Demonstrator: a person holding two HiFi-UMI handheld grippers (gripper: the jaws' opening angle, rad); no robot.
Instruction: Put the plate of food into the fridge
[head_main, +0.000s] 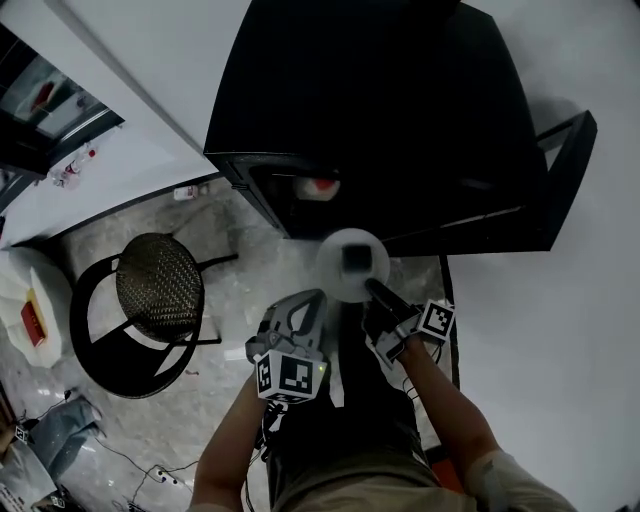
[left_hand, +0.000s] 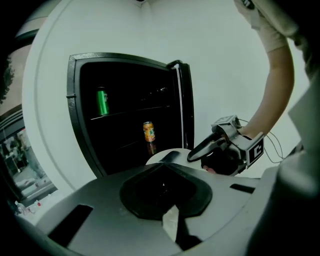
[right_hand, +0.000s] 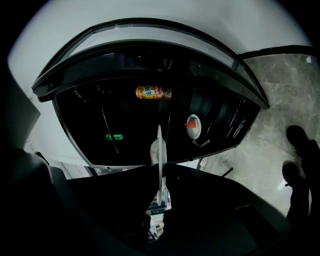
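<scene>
Right gripper clenched on the plate's rim before the open fridge

The right gripper (head_main: 374, 288) is clamped on the edge of the white plate (head_main: 335, 272); its own view shows the rim edge-on, pinched between the jaws. The plate carries a dark piece of food (head_main: 355, 258) and is in the air in front of the fridge's open compartment, not yet inside. The left gripper (head_main: 312, 300) is just beside it, jaws fully together and holding nothing. Below is a grey stone floor (head_main: 230, 250) with a black-framed chair (head_main: 160, 285) with a woven seat, beside a white wall. The black fridge (head_main: 380, 110) has its door (head_main: 565, 150) swung wide. On its shelves are a green can (left_hand: 102, 101), an orange drink can (left_hand: 148, 132) and a second small plate (right_hand: 193, 126) with something red on it.
</scene>
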